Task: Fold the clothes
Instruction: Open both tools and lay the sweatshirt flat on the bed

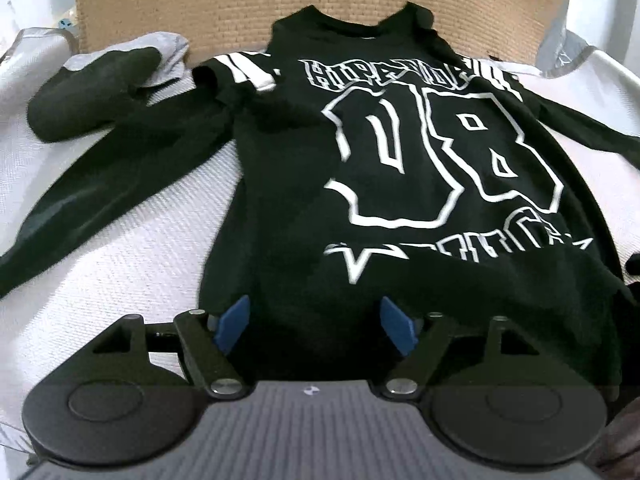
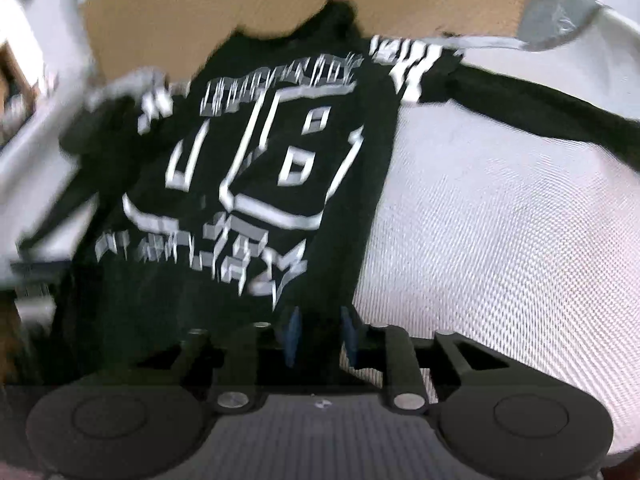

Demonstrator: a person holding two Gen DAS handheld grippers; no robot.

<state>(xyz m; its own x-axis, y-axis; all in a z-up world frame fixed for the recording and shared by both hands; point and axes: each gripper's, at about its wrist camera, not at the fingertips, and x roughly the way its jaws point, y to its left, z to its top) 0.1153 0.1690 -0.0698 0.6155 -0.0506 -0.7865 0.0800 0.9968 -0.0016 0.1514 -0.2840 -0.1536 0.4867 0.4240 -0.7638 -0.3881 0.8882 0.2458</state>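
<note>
- The left gripper (image 1: 314,326) tilts steeply downward, its blue pads (image 1: 234,322) standing wide apart and pressing on nothing.
- The right gripper (image 2: 320,334) also tilts steeply downward, its blue pads (image 2: 293,332) set much closer together; motion blur hides whether they pinch anything.

A bedroom at home, by the look of it: a white quilted bed (image 1: 132,248) against a tan woven headboard (image 1: 240,4), clothes spread across
</note>
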